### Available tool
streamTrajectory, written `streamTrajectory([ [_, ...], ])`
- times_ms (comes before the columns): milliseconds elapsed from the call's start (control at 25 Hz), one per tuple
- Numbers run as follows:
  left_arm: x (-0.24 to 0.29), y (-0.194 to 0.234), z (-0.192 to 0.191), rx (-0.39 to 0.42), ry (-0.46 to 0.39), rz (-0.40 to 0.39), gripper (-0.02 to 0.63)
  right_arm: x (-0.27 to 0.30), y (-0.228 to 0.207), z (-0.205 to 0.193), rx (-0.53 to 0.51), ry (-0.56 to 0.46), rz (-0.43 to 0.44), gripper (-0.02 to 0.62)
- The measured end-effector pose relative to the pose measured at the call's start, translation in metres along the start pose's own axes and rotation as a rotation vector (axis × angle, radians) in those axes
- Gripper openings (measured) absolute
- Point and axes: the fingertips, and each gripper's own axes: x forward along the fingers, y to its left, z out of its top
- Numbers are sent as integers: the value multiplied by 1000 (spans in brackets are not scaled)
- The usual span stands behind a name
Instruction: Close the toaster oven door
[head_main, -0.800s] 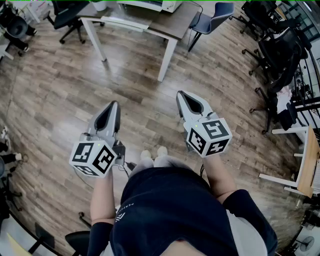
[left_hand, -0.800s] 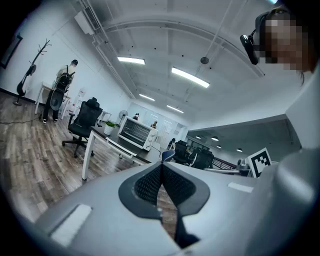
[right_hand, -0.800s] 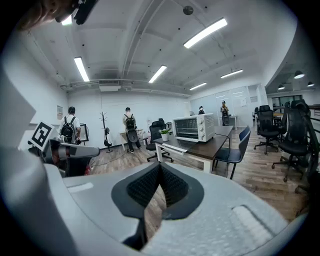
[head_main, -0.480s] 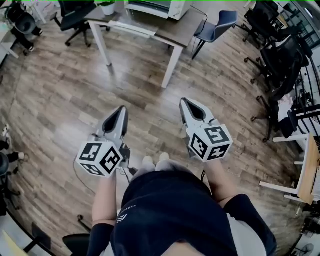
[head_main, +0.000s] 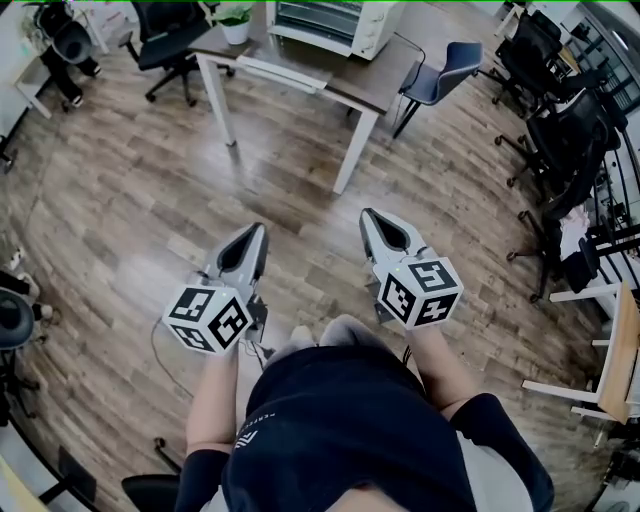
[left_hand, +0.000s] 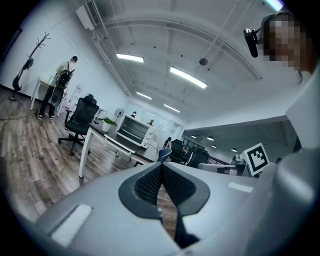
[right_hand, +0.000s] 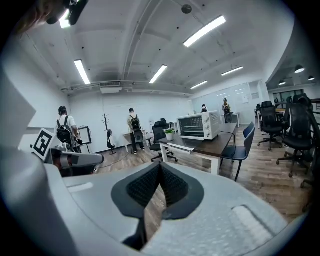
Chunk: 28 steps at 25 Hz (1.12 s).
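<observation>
A white toaster oven (head_main: 335, 22) stands on a dark-topped table (head_main: 385, 85) at the far top of the head view. Its door (head_main: 275, 72) lies open, folded down over the table's front edge. The oven also shows far ahead in the left gripper view (left_hand: 135, 131) and in the right gripper view (right_hand: 199, 125), where the lowered door (right_hand: 181, 146) is visible. My left gripper (head_main: 255, 234) and right gripper (head_main: 372, 218) hover over the wooden floor, well short of the table. Both are shut with nothing between the pads.
A blue chair (head_main: 445, 68) stands at the table's right end, a black office chair (head_main: 165, 40) at its left, and a potted plant (head_main: 235, 20) beside the oven. More black chairs (head_main: 560, 110) crowd the right. People with backpacks (right_hand: 64, 131) stand far off.
The table and toaster oven have slid further down into the head view, so I stand closer to them. Both grippers keep their pose, shut.
</observation>
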Motion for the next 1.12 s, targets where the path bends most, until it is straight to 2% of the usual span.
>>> streamTrajectory([
  [240,5,12,-11,25,36,4,15,5,9,-5,-6,14,24,3],
  [400,15,19,-10,-14,4,8,15,15,-3,-10,8,30,20,3],
  [560,32,26,-1,-21,-9,17,17,33,-18,-8,15,23,15,3],
  [720,60,30,5,-9,-35,7,17,59,-35,-3,21,32,43,3],
  [880,96,41,21,-7,-67,37,15,90,-55,14,14,29,83,3],
  [1000,127,45,26,-34,-42,31,72,112,-74,25,13,33,97,3],
  [1120,152,49,31,-45,-34,33,88,131,-93,31,20,42,107,3],
])
